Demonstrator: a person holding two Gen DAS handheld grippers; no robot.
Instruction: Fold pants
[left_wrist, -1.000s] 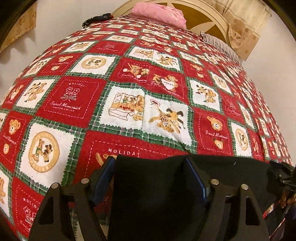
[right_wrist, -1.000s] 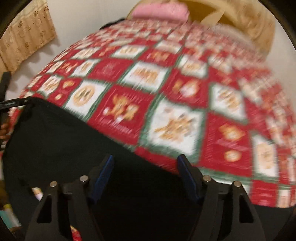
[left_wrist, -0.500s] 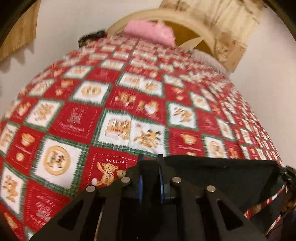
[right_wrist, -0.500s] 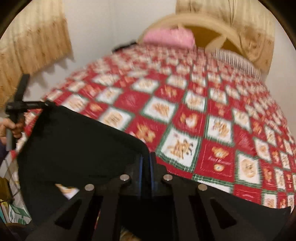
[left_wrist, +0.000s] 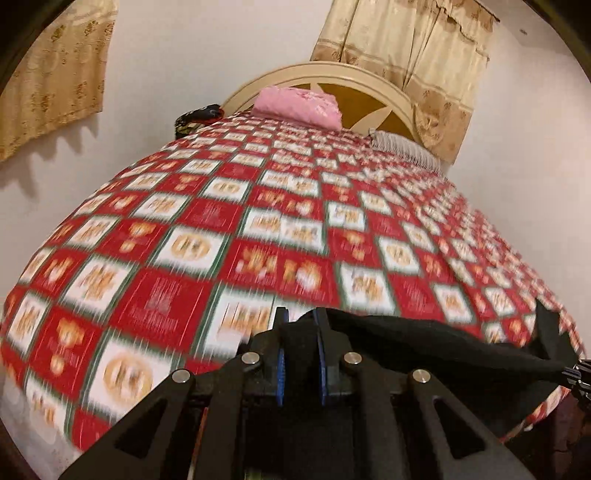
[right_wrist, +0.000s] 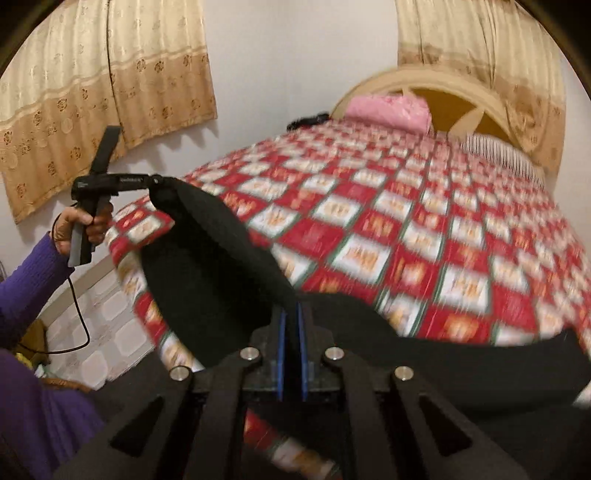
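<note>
Both tools clamp the black pants — left tool, right tool — lifted above the quilted bed.

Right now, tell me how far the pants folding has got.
Done: both grippers have a grip. The left gripper and the right gripper are each shut on an edge of the black pants.
In hand: the pants hang stretched between them, lifted over the near end of the bed.
Left: no fold shows yet; laying flat and folding remain.
</note>
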